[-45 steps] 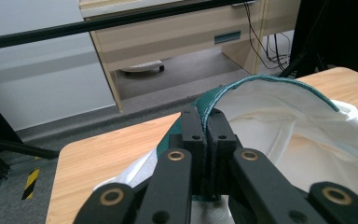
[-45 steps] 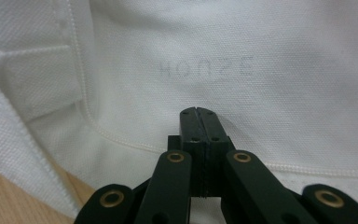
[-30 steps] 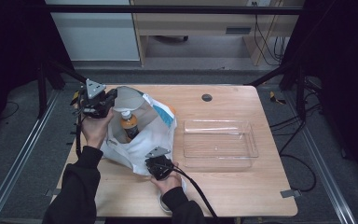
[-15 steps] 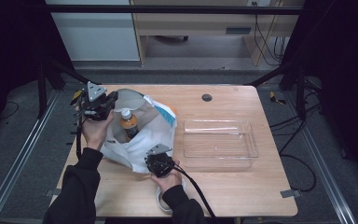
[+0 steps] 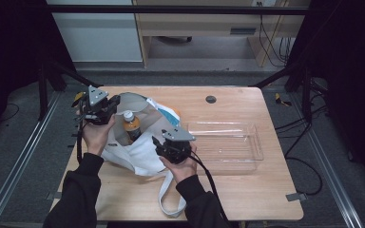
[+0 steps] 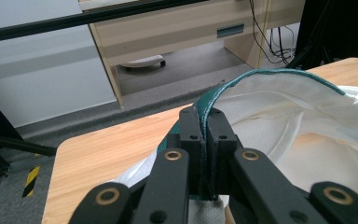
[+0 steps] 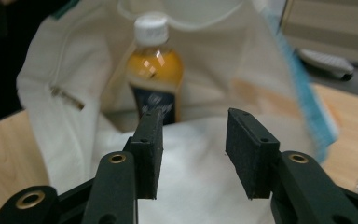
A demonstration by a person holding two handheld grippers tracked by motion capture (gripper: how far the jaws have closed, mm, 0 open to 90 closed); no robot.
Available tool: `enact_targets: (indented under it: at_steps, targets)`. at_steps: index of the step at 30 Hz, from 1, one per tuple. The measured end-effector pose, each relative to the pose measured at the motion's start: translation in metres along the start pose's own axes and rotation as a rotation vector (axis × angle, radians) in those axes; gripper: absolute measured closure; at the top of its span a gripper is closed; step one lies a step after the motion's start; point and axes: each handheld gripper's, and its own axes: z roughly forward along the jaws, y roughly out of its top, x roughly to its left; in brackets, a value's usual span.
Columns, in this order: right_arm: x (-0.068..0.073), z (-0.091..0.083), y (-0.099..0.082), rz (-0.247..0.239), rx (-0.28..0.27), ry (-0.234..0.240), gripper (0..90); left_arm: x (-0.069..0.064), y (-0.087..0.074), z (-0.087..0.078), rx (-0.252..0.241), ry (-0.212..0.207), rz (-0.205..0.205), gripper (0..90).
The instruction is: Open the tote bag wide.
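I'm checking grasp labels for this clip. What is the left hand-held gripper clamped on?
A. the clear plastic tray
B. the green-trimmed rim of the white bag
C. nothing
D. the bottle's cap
B: in the left gripper view the left hand-held gripper has its jaws closed on the white bag at its green-edged rim.

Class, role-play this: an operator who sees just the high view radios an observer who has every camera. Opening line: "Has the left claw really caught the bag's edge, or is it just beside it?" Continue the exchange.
Observer: Caught. In the left gripper view, the left claw is shut on the bag; its green rim runs up between the pads.
Operator: Is the right claw holding cloth?
Observer: No. The right claw has just been opening its jaws; they stand apart with nothing between them.
Operator: What does it face?
Observer: The bottle, upright in the bag ahead of it, with a dark label under the orange drink.
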Motion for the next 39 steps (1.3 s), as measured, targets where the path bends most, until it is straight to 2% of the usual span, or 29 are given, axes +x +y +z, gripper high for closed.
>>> enact_targets:
  at_steps: [3, 7, 9, 13, 17, 21, 23, 25, 27, 31, 36, 39]
  targets:
    - [-0.006, -0.006, 0.010, -0.021, -0.035, -0.041, 56.1, 0.000, 0.000, 0.000, 0.001, 0.000, 0.000, 86.9]
    - [-0.017, -0.007, 0.018, -0.018, -0.039, -0.088, 56.4, 0.000, 0.000, 0.000, 0.002, 0.001, 0.003, 86.9]
    - [-0.024, -0.003, 0.018, -0.006, -0.018, -0.086, 56.7, 0.000, -0.001, -0.001, 0.002, -0.001, 0.003, 86.9]
    - [-0.033, 0.003, 0.015, -0.023, 0.024, -0.110, 59.1, 0.000, -0.004, -0.001, -0.001, -0.003, 0.008, 86.5]
    - [-0.037, 0.008, 0.012, -0.028, 0.055, -0.121, 66.4, 0.001, -0.005, -0.002, 0.000, -0.006, 0.006, 85.9]
    - [-0.038, 0.012, 0.008, -0.032, 0.078, -0.128, 79.2, 0.001, -0.006, -0.003, 0.004, -0.013, -0.002, 82.6]
    - [-0.039, 0.013, 0.008, -0.033, 0.089, -0.132, 85.0, 0.001, -0.008, -0.005, -0.001, -0.017, -0.003, 78.9]
    - [-0.039, 0.013, 0.008, -0.031, 0.096, -0.142, 86.9, 0.002, -0.009, -0.007, -0.013, -0.036, -0.012, 71.9]
    - [-0.040, 0.012, 0.009, -0.029, 0.095, -0.152, 87.4, 0.003, -0.010, -0.012, -0.019, -0.041, -0.014, 66.4]
    - [-0.041, 0.011, 0.010, -0.014, 0.097, -0.148, 87.7, 0.003, -0.011, -0.027, -0.021, -0.038, 0.008, 55.3]
    - [-0.040, 0.010, 0.010, -0.006, 0.100, -0.142, 87.6, 0.008, -0.017, -0.052, -0.024, -0.044, 0.025, 51.7]
    - [-0.040, 0.010, 0.011, -0.006, 0.100, -0.141, 87.6, 0.011, -0.026, -0.065, -0.021, -0.056, 0.030, 51.0]
